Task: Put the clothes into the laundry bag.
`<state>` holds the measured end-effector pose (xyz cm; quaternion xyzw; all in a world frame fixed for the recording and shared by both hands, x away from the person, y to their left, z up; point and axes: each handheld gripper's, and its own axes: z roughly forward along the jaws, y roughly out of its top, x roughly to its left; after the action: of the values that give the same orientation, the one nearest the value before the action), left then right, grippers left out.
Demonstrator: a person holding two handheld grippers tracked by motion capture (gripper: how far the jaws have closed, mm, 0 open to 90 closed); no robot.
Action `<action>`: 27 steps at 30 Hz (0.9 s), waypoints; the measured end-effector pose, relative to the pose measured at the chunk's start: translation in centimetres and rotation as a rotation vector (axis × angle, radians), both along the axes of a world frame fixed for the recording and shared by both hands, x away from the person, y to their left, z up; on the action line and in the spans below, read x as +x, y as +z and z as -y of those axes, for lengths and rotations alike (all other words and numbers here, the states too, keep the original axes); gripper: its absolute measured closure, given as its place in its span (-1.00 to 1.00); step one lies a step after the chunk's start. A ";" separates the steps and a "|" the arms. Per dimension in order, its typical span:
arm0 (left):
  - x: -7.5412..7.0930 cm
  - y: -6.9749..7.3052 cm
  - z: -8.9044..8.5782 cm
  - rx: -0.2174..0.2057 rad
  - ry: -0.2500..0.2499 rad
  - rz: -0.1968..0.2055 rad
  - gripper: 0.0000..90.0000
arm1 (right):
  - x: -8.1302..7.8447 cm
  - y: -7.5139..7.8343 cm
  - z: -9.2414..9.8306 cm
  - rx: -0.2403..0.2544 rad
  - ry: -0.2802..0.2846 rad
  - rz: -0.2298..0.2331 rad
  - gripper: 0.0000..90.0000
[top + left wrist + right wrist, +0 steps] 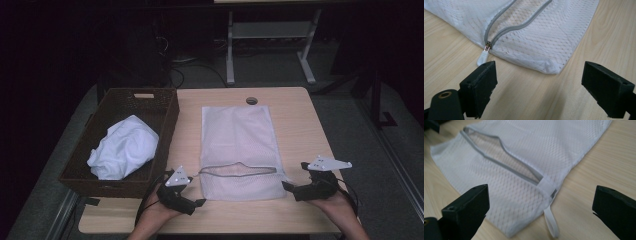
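Lying unzipped, the mesh bag (pixel 239 150) waits; the white cloth (pixel 125 146) sits in the basket (pixel 165 131); left gripper (pixel 199 202) and right gripper (pixel 286 186) both released, holding nothing.

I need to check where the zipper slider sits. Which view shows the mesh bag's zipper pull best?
The left gripper view: the zipper pull lies close and sharp at the mesh bag's edge, just beyond the open jaws. The high view gives the whole grey zipper line, the pull too small to tell. The right gripper view shows the zipper's far end.
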<state>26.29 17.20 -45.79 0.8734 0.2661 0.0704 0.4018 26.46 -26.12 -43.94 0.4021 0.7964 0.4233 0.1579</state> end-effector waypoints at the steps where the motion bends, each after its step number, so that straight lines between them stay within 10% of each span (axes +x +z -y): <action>1: 0.0 0.0 0.0 -0.004 -0.001 0.000 -0.72 | 0.2 0.2 -0.1 0.003 -0.005 0.004 -0.98; 27: -0.1 0.0 0.0 -0.003 -0.001 -0.001 -0.72 | 3.7 2.0 -1.3 -0.002 0.016 0.043 -0.73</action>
<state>26.20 17.24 -45.77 0.8730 0.2661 0.0692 0.4029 30.11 -24.85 -41.95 0.3862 0.7965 0.4323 0.1719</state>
